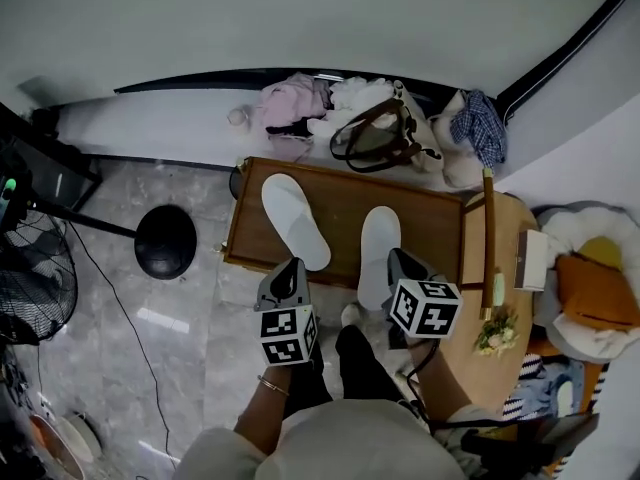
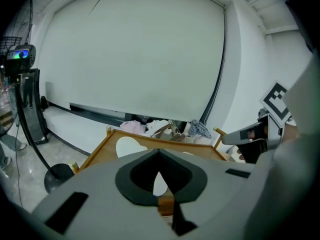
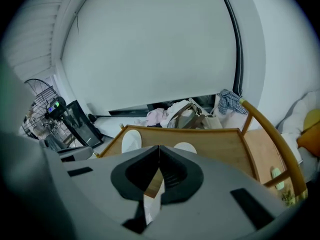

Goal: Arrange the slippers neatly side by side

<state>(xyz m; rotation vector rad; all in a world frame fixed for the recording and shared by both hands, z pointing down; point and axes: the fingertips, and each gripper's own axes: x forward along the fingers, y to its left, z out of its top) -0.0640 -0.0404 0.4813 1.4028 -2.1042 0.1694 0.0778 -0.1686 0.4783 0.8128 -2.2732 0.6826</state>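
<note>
A standing fan (image 1: 35, 278) is at the far left on the tiled floor, and near it sits the round black base (image 1: 165, 241) of a stand.

The left tool (image 1: 290, 268) comes next, held over the near edge of the low wooden surface (image 1: 340, 193). Its jaws are pressed together at the tips and there is nothing between them. It hangs just short of the heel of the left slipper (image 1: 295, 218). That white slipper lies flat on the wood, slanted, with its toe towards the far left corner and its heel towards the middle.

The right slipper (image 1: 378, 253) lies apart from it, farther right and pointing nearly straight away from the person. Its near end reaches over the front edge of the surface. The two slippers are not parallel, and bare wood shows between them.

The right tool (image 1: 400, 263) is just beside the right slipper's right edge; I cannot tell whether it touches. Its jaws are also closed tip to tip on nothing.

Behind the surface, against the wall, lies a heap of clothes (image 1: 290, 103) with a brown-handled bag (image 1: 380, 138) beside it. To the right stands a round side table (image 1: 505, 268) bearing a small bunch of flowers (image 1: 495, 333). Beyond that is an orange cushion (image 1: 595, 293).
</note>
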